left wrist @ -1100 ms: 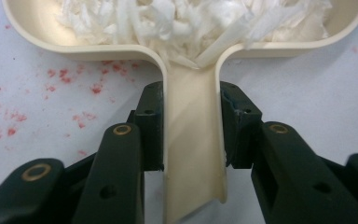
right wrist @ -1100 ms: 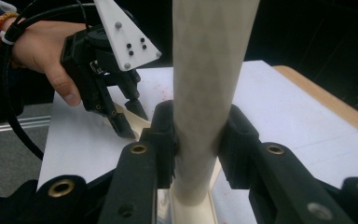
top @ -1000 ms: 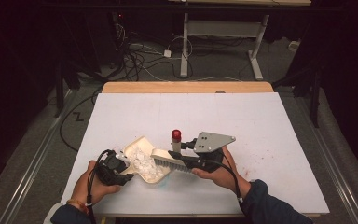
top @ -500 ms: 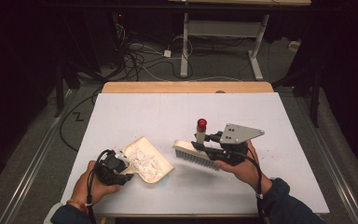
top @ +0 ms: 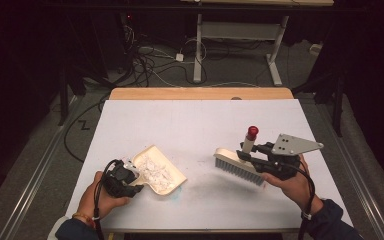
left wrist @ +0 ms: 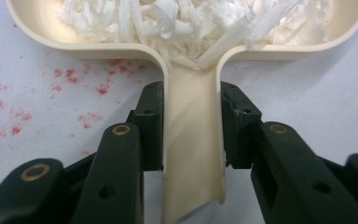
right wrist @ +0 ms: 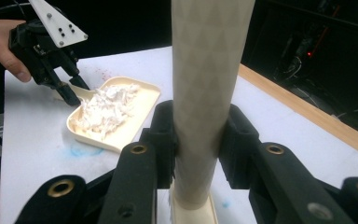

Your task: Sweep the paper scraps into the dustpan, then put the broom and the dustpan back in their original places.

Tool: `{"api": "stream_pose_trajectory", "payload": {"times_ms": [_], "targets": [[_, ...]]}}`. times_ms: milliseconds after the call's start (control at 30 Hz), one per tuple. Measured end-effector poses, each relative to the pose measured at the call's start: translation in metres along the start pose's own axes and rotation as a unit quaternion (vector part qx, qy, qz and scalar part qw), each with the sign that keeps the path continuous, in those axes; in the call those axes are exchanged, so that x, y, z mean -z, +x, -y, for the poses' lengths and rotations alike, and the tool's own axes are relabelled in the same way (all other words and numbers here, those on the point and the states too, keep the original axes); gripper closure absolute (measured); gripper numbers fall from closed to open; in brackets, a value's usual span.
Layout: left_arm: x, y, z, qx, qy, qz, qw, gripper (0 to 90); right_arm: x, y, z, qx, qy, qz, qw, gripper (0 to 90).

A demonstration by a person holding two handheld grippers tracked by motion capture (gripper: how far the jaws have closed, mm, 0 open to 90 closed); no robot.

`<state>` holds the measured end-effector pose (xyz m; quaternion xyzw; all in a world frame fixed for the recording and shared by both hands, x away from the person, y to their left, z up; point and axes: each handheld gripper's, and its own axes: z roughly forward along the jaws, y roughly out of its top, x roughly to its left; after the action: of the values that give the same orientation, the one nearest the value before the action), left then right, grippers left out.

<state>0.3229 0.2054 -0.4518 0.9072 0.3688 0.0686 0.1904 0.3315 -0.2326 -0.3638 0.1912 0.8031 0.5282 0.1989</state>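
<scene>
Cream plastic dustpan point(top: 157, 172), heaped with white paper scraps point(top: 152, 170), rests near the desk's point(top: 190, 120) front left, its handle pinched between the left gripper's point(top: 130, 181) fingers point(left wrist: 149, 126); sweeping looks done, emptying remains. Matching brush point(top: 237, 167), grey bristles down, is held by its upright red-tipped handle in the right gripper's point(top: 252, 156) clamped fingers point(right wrist: 163, 135). Since a second ago the brush has drawn away rightward from the pan, now well apart; the pan is unmoved.
</scene>
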Motion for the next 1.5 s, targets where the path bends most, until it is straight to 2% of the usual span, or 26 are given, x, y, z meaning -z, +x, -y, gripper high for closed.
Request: {"api": "stream_pose_trajectory", "payload": {"times_ms": [233,433,967,1100,1300,1433,1500], "targets": [[0.001,0.001,0.001,0.008,-0.009,-0.002,0.9999,63.0,0.031,-0.006,0.009,-0.015,-0.002,0.003,0.9999,70.5],[0.001,0.003,0.001,0.013,-0.012,-0.001,0.9998,63.0,0.047,-0.008,0.012,-0.017,-0.001,0.001,0.9999,70.5],[0.005,0.004,-0.001,0.027,-0.029,0.001,0.9992,63.1,0.071,-0.001,0.015,-0.01,0.024,-0.006,0.9996,70.5],[0.004,0.005,-0.002,0.034,-0.032,0.002,0.9989,63.1,0.077,-0.003,0.016,-0.009,0.031,-0.014,0.9994,70.5],[0.001,0.007,-0.003,0.047,-0.038,0.001,0.9982,63.1,0.078,-0.008,0.021,-0.022,0.051,-0.037,0.9978,70.4],[0.0,0.01,-0.003,0.057,-0.046,-0.009,0.9973,63.1,0.078,-0.01,0.025,-0.028,0.069,-0.053,0.9958,70.4],[-0.001,0.011,-0.001,0.066,-0.051,-0.014,0.9964,63.0,0.079,-0.013,0.028,-0.036,0.068,-0.047,0.9959,70.4]]}}
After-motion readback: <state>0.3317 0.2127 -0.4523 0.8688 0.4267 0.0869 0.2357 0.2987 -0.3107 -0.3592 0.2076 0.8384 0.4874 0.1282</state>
